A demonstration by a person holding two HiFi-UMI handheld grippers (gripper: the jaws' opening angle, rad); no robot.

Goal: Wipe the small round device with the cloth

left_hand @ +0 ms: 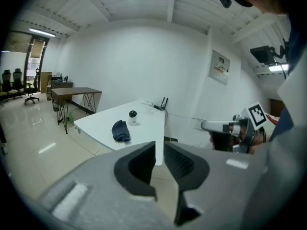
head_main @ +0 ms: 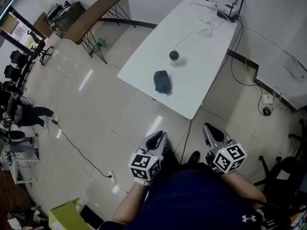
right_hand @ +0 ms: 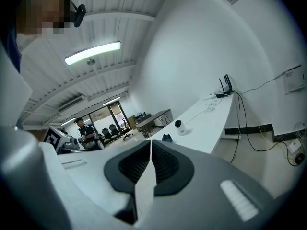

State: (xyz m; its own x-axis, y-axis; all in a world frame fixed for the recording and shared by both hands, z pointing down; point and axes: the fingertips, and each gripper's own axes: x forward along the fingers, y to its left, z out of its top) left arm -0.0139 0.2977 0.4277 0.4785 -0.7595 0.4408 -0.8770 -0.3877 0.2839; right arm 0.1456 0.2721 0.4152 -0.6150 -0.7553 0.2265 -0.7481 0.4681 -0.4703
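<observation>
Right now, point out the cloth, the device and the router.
cloth (head_main: pixel 162 82), head view, middle of the heap.
device (head_main: pixel 174 56), head view, its dark top.
router (head_main: pixel 226 16), head view, its body.

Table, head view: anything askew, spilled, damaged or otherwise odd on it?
Nothing stands out. The cloth lies bunched on the table near its front edge. The device stands upright just behind it, apart from it. No spill or damage shows.
</observation>
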